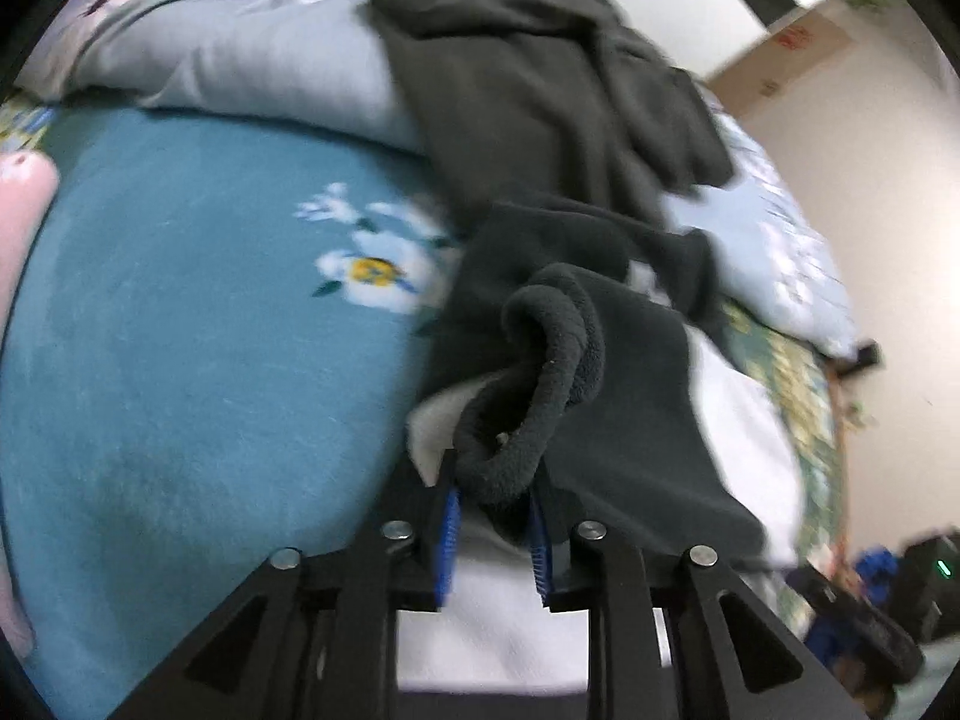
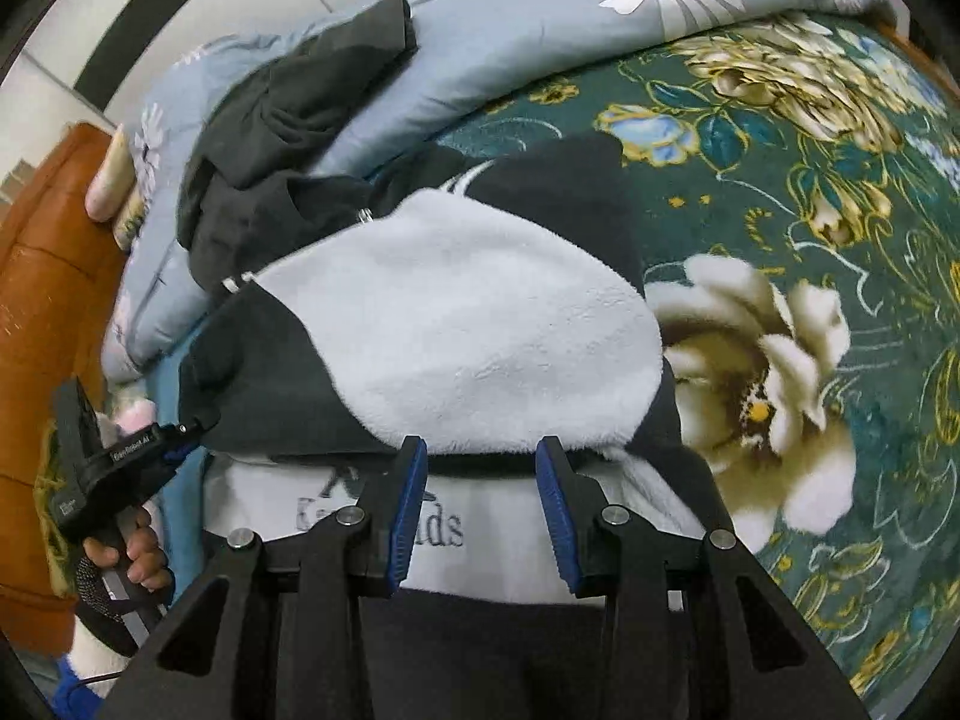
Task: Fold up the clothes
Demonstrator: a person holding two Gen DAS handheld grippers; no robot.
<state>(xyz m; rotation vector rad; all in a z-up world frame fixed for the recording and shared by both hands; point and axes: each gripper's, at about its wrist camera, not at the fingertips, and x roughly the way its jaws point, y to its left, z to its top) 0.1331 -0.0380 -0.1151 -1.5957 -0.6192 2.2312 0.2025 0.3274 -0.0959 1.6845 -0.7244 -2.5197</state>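
A black and white fleece garment (image 2: 468, 336) lies on the bed, its white panel up and printed letters near my right gripper. My right gripper (image 2: 483, 468) is open, its blue-padded fingers (image 2: 408, 498) spread over the garment's near edge. My left gripper (image 1: 492, 510) is shut on a rolled black fleece cuff (image 1: 540, 396) of the same garment and holds it above the blue blanket. The left gripper also shows at the left of the right wrist view (image 2: 186, 423), pinching the garment's black edge.
A dark grey garment (image 1: 540, 78) lies heaped on a pale blue quilt (image 2: 510, 54) at the back. The bed has a teal floral blanket (image 2: 840, 252) and a blue blanket (image 1: 180, 330). An orange headboard (image 2: 42, 300) stands at the left.
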